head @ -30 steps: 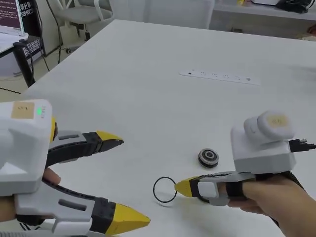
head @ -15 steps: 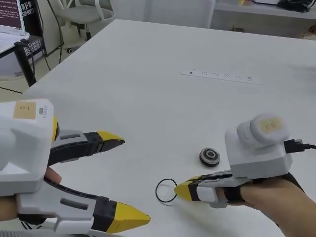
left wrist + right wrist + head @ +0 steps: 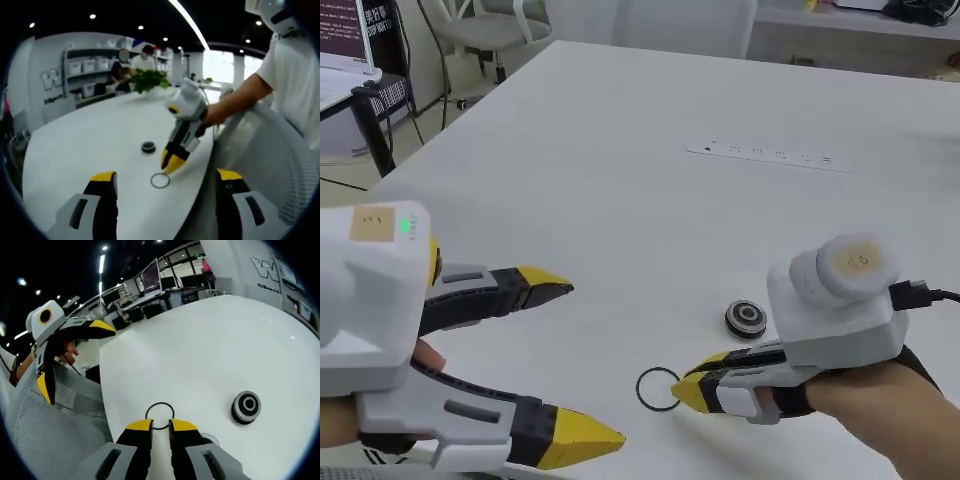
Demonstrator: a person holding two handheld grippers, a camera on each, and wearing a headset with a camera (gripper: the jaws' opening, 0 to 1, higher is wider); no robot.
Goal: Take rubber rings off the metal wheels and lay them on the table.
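A thin black rubber ring (image 3: 638,390) lies flat on the white table (image 3: 620,180); it also shows as the ring (image 3: 151,180) and the ring (image 3: 160,403). My right gripper (image 3: 685,388) points at it, its yellow tips at the ring's near edge and its jaws only a narrow gap apart, with nothing clamped between them. In its own view the right gripper (image 3: 160,425) sits just behind the ring. A metal wheel (image 3: 746,318) with a dark rim rests right of the ring, also seen as the wheel (image 3: 246,406) and the wheel (image 3: 148,147). My left gripper (image 3: 582,365) hovers wide open at the left.
A white power strip (image 3: 768,156) lies further back on the table. An office chair (image 3: 485,25) and a dark stand (image 3: 375,100) are beyond the table's left edge. The table's near edge runs close under both grippers.
The right gripper has swung a little to the left and lower, its tips staying at the ring. The ring now lies flat. The left gripper has not moved.
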